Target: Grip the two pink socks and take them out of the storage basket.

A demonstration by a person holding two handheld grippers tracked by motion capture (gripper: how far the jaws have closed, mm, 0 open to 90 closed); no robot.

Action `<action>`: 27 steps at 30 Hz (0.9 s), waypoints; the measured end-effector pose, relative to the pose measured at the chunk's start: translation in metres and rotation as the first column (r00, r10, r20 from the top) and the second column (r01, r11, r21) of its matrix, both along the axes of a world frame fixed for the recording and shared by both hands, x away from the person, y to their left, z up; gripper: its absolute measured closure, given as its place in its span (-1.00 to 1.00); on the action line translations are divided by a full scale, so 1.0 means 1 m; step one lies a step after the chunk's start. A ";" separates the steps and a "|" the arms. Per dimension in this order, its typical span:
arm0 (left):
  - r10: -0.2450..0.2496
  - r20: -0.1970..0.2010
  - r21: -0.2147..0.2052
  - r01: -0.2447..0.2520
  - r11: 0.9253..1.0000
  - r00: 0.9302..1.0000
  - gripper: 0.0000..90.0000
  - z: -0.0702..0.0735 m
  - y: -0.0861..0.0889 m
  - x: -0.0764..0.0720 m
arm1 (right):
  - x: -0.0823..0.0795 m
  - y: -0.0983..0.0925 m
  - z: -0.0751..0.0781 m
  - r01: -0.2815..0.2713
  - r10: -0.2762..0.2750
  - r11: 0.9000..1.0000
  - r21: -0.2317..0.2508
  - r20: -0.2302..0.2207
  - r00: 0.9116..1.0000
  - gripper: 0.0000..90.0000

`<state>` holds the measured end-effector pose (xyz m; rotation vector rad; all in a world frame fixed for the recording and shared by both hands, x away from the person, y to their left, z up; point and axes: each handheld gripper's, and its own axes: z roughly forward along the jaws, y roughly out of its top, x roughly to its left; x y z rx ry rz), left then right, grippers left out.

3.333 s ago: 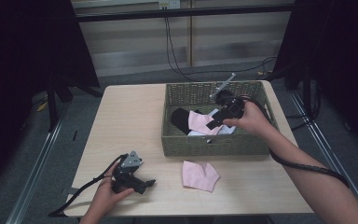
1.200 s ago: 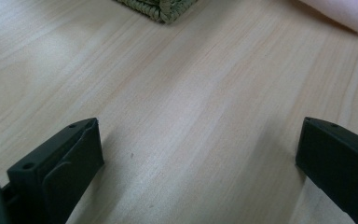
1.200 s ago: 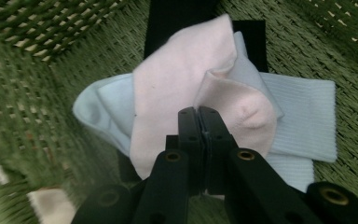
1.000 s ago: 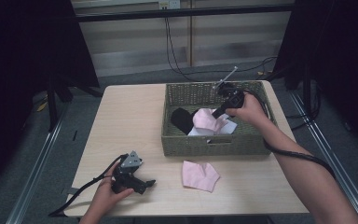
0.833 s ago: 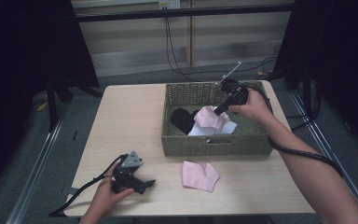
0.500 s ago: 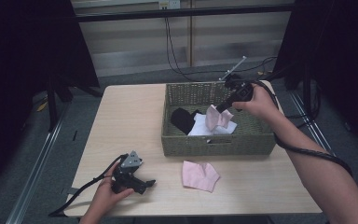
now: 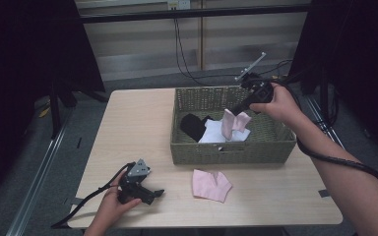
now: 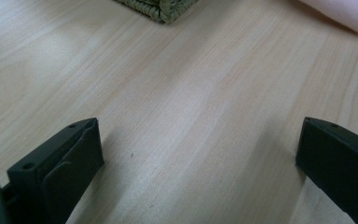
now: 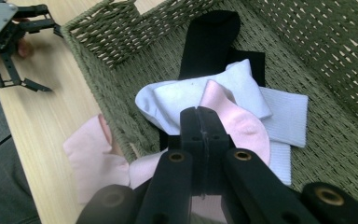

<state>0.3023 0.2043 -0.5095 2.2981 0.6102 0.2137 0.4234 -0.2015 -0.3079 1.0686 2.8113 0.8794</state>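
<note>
A wooden table (image 7: 142, 128) is carrying a green woven basket (image 7: 236, 150), which is sitting toward its far right part and is holding a black sock (image 7: 193, 125) and white socks (image 7: 212, 133) on its floor, while a second pink sock (image 7: 210, 185) is lying flat on the tabletop just in front of the basket's near wall. Above the basket's right half, the right gripper (image 7: 239, 107) is pinching a pink sock (image 7: 235, 124) between pressed-together jaws, the sock dangling over the white ones. Well left of the basket's near corner, the left gripper (image 7: 150, 194) is resting on the table with its jaws spread wide and nothing between them.
</note>
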 end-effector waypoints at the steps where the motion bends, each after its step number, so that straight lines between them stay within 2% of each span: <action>1: 0.000 0.000 -0.003 0.000 1.000 1.000 -1.00 0.000 0.000 0.000 | 0.000 0.000 0.000 0.000 0.000 1.000 0.000 0.000 1.000 1.00; 17: 0.000 0.000 0.000 0.000 1.000 1.000 -1.00 0.000 0.000 0.000 | -0.021 0.000 0.034 -0.042 0.041 0.999 0.021 0.046 0.998 1.00; 27: 0.000 0.000 0.000 0.000 1.000 1.000 -1.00 0.000 0.000 0.000 | -0.034 0.003 0.051 -0.068 0.066 0.997 0.022 0.063 0.996 1.00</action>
